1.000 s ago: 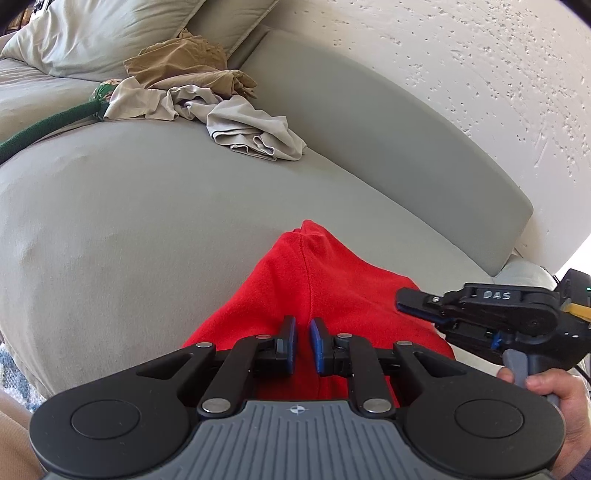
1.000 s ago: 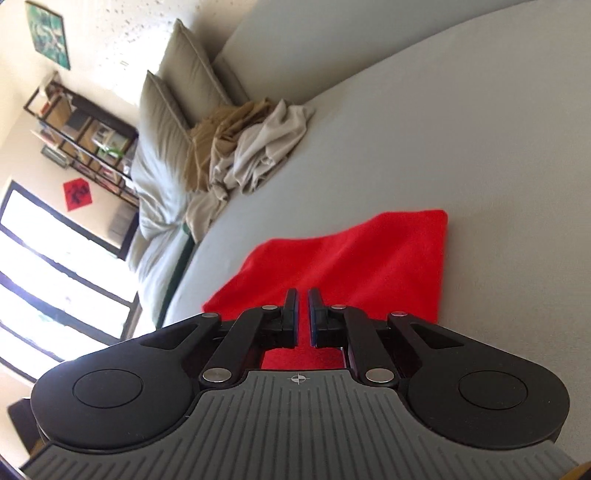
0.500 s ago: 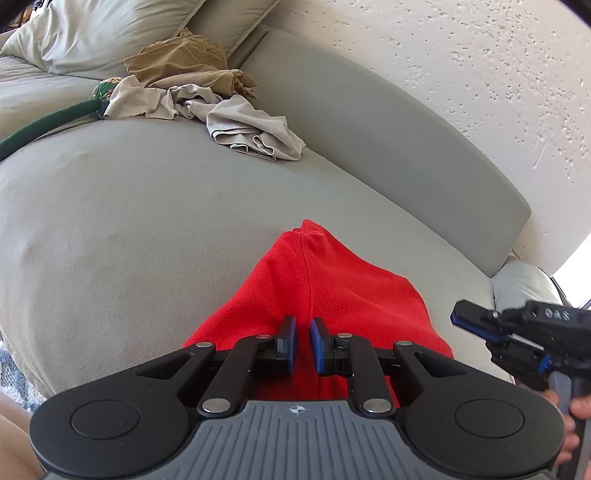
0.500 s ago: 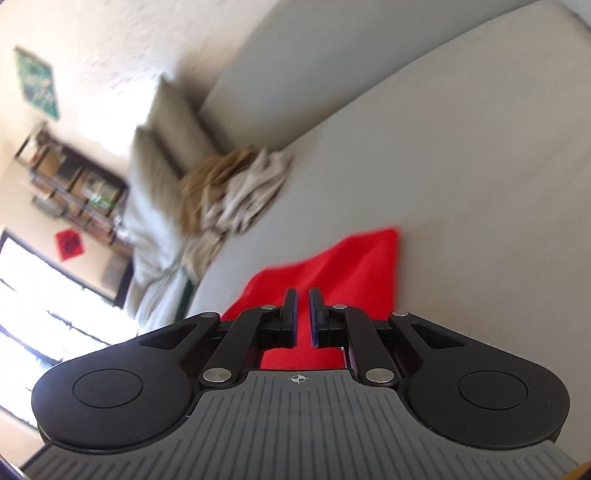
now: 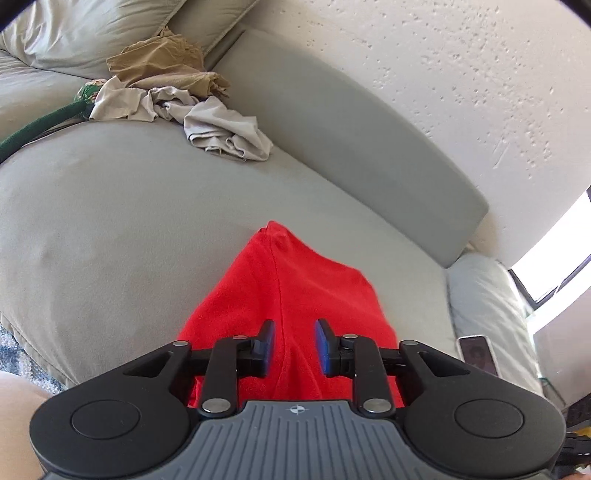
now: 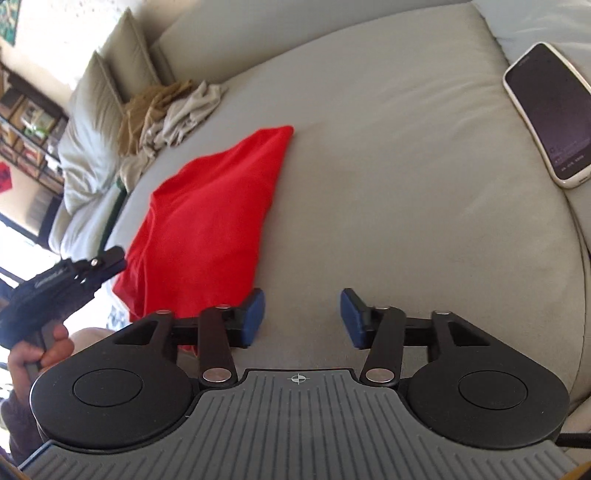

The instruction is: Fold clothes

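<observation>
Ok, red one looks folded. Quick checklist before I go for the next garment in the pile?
1. Left gripper released: ok, jaws apart over the red garment.
2. Right gripper free: ok, open over bare sofa cushion.
3. Red garment flat, clear of the edge: cannot tell.
4. Clothes pile reachable: ok, unobstructed.
5. Smartphone out of the path: ok, on the far side.

I see a grey sofa under a rough white wall, with pale cushions at its far left end. A green strap runs along the far left of the seat. On the right armrest lies a white phone, screen up. Far left in my right view stands a dark bookshelf
</observation>
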The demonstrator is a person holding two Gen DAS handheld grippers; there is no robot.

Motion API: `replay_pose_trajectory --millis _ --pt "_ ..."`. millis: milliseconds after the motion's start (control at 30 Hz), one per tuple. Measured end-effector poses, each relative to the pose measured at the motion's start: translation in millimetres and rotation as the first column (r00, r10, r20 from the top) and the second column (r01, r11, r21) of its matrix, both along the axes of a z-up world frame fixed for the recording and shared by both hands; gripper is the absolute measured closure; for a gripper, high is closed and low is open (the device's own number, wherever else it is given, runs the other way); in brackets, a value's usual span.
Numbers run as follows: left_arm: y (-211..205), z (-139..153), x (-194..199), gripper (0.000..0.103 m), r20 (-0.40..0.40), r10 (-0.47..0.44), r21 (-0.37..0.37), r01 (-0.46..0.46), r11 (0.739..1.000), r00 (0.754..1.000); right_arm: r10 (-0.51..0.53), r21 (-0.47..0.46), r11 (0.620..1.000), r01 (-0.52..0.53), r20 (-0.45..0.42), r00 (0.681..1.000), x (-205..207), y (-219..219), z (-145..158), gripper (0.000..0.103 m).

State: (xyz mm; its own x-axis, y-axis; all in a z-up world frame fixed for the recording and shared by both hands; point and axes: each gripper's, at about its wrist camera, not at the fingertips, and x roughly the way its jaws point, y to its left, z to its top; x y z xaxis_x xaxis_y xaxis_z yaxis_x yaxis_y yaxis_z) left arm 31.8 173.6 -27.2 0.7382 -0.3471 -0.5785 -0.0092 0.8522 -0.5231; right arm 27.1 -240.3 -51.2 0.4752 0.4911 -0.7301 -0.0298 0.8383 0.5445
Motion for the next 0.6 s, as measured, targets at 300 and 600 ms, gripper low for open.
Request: replay_pose_trajectory --millis 300,600 --pt "54.8 -43.6 40.6 0.029 -0.267 -0.074 -0.271 -0.001 0.963 0.961 -0.002 0.368 0.929 0.044 -0.112 0.994 22.5 1.3 -39.2 0.023" --pt "13.3 -69.1 65.6 0.014 -0.342 -0.265 -0.196 0.207 0.959 0.902 0.016 0.453 0.890 0.051 -0.143 0.990 36.9 3.1 -53.8 0.028"
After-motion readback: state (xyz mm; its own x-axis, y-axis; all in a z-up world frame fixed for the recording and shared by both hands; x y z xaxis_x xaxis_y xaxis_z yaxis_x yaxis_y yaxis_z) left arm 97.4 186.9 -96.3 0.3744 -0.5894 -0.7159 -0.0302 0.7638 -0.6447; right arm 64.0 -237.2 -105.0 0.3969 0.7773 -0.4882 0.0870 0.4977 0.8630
